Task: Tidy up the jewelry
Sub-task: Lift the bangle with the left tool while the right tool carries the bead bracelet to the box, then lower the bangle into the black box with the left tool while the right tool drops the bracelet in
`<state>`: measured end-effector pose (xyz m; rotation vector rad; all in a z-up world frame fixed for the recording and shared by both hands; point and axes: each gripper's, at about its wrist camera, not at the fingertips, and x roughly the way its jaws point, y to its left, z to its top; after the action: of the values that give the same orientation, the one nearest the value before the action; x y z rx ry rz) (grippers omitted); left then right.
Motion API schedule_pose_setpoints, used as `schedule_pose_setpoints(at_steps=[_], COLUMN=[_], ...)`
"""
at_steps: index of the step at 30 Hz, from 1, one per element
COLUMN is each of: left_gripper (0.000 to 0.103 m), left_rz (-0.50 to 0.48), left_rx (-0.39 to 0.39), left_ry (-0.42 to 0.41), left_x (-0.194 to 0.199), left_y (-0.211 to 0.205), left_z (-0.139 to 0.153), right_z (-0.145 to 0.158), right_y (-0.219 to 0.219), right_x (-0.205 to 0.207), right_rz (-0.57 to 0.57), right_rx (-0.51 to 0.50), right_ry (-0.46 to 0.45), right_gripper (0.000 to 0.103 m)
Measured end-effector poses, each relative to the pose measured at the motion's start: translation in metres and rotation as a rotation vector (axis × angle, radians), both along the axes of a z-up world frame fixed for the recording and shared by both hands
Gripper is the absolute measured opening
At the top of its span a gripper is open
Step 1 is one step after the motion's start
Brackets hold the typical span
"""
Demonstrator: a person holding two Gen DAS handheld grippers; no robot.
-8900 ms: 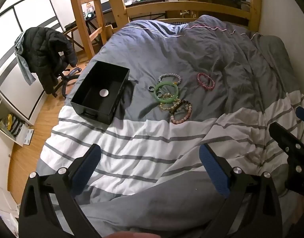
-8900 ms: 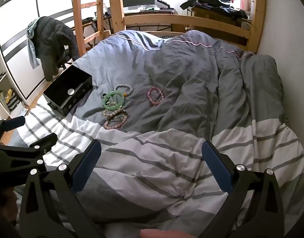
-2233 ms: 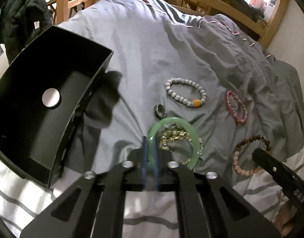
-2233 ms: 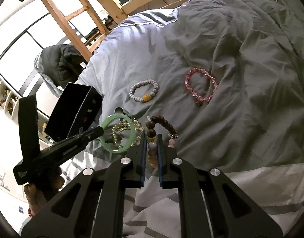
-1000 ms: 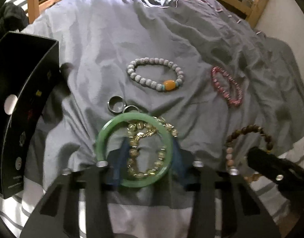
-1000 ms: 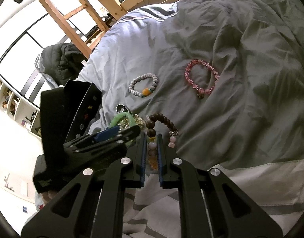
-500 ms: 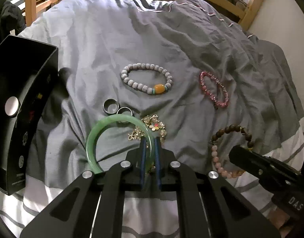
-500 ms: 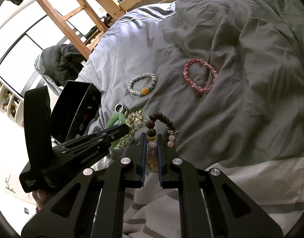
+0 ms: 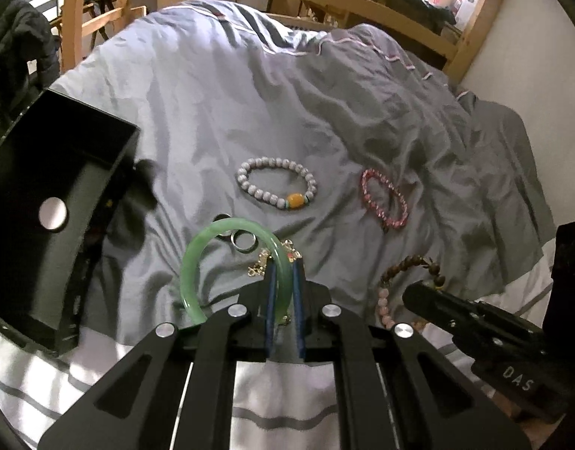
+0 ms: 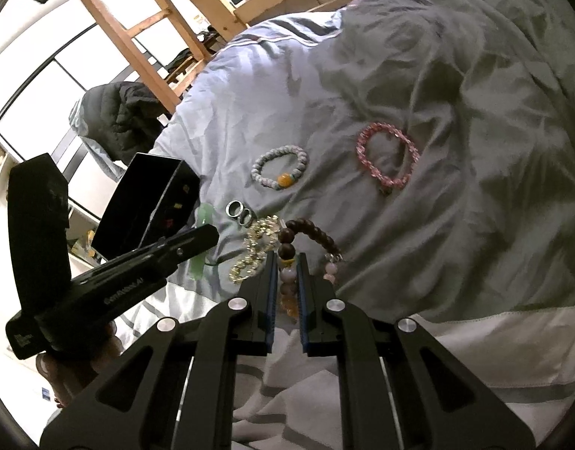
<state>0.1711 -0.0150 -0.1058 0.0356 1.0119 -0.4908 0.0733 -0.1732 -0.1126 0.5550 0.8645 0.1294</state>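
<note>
At the bottom centre of the left wrist view, the left tool [image 9: 283, 273] has its two blue pads pressed together on the near right arc of a green bangle [image 9: 197, 251], which stands tilted up off the grey duvet [image 9: 212, 112] of the bed. Seen through the bangle's ring are two silver rings [image 9: 242, 242] lying side by side, and a gold chain bracelet [image 9: 263, 262] shows just left of the pads. Left of the bangle, at the left edge of the frame, sits an open black box [image 9: 32, 225] with a round silver disc on its floor. Above centre lies a grey beaded bracelet [image 9: 276, 183] with one orange bead, and to its right, well apart, a pink beaded bracelet [image 9: 385, 198].

Low in the right wrist view, the right tool [image 10: 287, 262] is likewise closed, its pads gripping the pale and orange beads of a brown and pink beaded bracelet [image 10: 310, 236] whose dark brown half arcs up and right above the fingertips. The gold chain bracelet [image 10: 255, 247] lies just left of it, the silver rings [image 10: 240, 212] beyond that. From the lower left of this frame the left tool's black body reaches in, a hand [image 10: 77, 360] wrapped round its handle, with the bangle [image 10: 203, 240] showing edge-on at its tip and the black box [image 10: 148, 202] behind. Wooden bed posts [image 10: 130, 33] rise in the upper left.
</note>
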Motion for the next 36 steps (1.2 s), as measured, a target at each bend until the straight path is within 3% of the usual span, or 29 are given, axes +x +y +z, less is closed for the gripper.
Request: schedule_pose_setpoints(at_steps=[10,18,31,36], left_gripper=[0.008,0.008,0.008,0.008], left_rz=[0.048,0.100,0.186,0.220], left_rx=[-0.042,-0.056,-0.063,-0.050], left_ry=[-0.060,-0.089,-0.112,-0.116], left_x=[-0.006,-0.003,0.008,0.014], left_y=[0.032,0.068,0.112,0.126], left_z=[0.042,0.060,0.072,0.072], right_z=[0.036,0.055,0.079,0.075], right_y=[0.021,0.056,0.122,0.138], right_x=[0.010,0.026,0.080,0.103], right_rz=[0.062,0.123,0.237,0.269], right_rx=[-0.053,-0.085,-0.102,-0.041], right_ry=[-0.059,-0.086,-0.125,-0.132], right_gripper=[0.011,0.011,0.011,0.011])
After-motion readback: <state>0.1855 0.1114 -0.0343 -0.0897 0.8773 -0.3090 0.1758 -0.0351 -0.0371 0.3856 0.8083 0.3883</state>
